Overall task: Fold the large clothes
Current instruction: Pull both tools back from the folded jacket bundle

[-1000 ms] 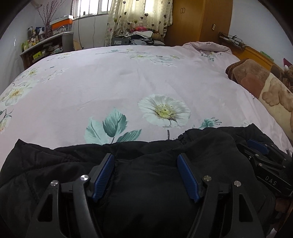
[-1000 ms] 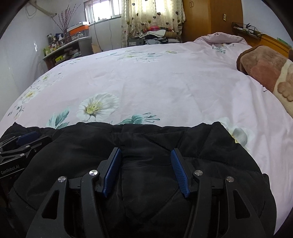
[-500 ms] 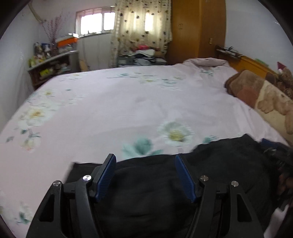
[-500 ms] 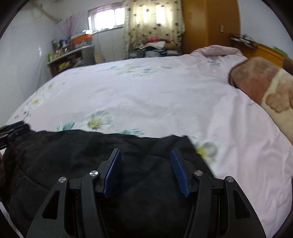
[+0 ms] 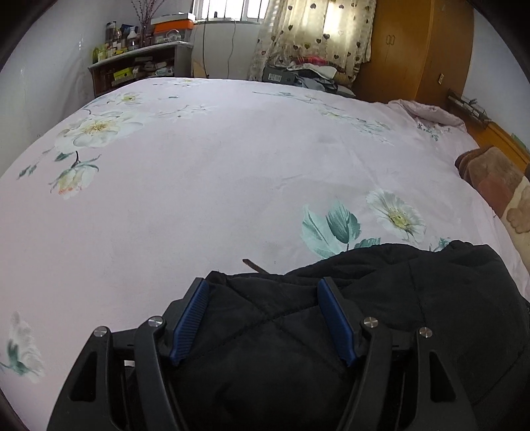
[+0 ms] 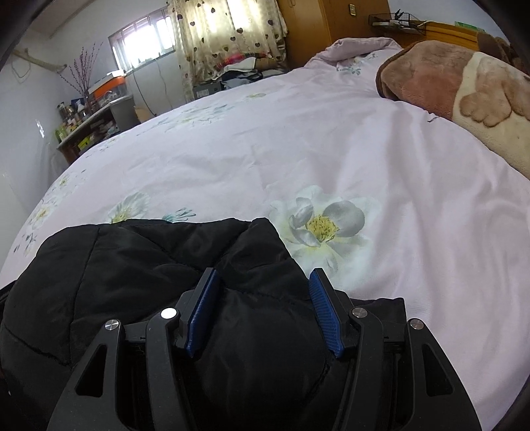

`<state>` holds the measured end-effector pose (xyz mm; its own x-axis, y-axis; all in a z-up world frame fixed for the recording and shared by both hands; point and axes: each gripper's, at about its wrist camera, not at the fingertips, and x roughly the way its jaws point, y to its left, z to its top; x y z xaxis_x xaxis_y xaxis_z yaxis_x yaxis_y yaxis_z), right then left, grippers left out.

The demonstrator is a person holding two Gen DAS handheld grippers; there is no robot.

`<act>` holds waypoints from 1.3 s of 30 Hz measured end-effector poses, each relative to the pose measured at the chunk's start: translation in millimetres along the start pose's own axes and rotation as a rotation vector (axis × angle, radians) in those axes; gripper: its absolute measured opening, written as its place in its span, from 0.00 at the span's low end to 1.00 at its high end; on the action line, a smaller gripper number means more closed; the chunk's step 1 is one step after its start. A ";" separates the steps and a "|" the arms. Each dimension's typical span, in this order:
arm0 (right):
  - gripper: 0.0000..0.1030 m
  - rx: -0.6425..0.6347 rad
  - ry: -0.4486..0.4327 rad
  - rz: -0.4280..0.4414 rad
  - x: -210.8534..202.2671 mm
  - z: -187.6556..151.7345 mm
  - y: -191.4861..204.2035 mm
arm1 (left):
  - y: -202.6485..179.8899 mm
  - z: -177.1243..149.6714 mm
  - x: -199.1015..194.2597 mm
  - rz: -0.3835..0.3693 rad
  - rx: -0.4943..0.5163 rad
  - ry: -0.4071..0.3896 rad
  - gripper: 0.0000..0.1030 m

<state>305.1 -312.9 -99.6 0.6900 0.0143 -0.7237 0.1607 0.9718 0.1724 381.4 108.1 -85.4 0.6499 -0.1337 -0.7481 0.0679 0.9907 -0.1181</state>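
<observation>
A black quilted jacket (image 5: 381, 298) lies bunched at the near edge of a bed (image 5: 215, 185) covered in a pale pink sheet printed with white flowers and teal leaves, seen here through both of my wrist cameras. From my left gripper (image 5: 263, 318), the jacket fills the near right of the view, a puffy, matte mound crossed by stitched diamond seams, its far edge rumpled into uneven ridges just short of a printed daisy (image 5: 396, 215). The left gripper's blue-padded fingers (image 5: 188, 325) stand spread wide, with the padded fabric swelling up between them; I cannot tell whether the pads actually touch it. A small dark sliver (image 5: 253, 264) rests on the sheet just beyond the jacket's far edge. From my right gripper (image 6: 263, 313), the same jacket (image 6: 149, 265) spreads across the near left, its surface folded into soft creases with a raised peak at its far right corner, beside a large white blossom (image 6: 318, 225) on the sheet. The right gripper's fingers (image 6: 326, 321) are likewise held apart, fabric bulging between them. A brown and cream blanket (image 6: 463, 86) with a paw pattern lies along the right side of the bed, well apart from the jacket. Past the far side of the bed stand a cluttered shelf (image 5: 139, 66), a window with heart-print curtains (image 5: 314, 30) and a wooden wardrobe (image 5: 414, 46).
</observation>
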 end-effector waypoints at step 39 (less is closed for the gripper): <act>0.38 -0.051 0.070 -0.005 -179.1 -87.7 23.4 | -8.4 -98.7 -199.1 0.007 0.019 -0.019 0.41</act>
<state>123.4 -272.1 -24.6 0.6379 0.0245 -0.7697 0.1263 0.9826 0.1359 176.7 123.8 0.1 0.6648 -0.1266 -0.7362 0.0778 0.9919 -0.1004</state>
